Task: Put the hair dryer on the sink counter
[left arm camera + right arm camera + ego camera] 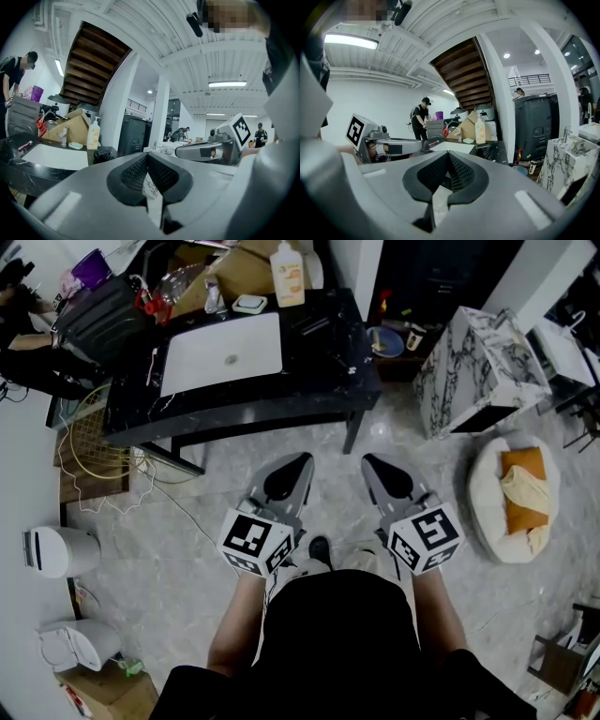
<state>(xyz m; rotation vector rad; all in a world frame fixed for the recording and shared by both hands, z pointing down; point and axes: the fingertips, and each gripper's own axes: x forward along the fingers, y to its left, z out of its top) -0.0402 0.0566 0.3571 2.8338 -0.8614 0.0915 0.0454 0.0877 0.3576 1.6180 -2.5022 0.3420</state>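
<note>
The black sink counter (244, 395) with its white basin (225, 352) stands ahead of me across the floor. A black hair dryer (314, 326) with a coiled cord lies on the counter just right of the basin; it shows in the left gripper view as the hair dryer (104, 153) and in the right gripper view as the hair dryer (488, 152). My left gripper (302, 458) and right gripper (367, 459) hang side by side over the floor, well short of the counter. Both are shut, jaws meeting at the tips, with nothing between them.
A soap bottle (288, 276), a cardboard box and clutter crowd the counter's back. A marble-patterned box (478, 371) and a white pet bed (516, 498) sit to the right. Two white bins (61, 549) stand at the left, and a person (16, 75) works at the counter's far left.
</note>
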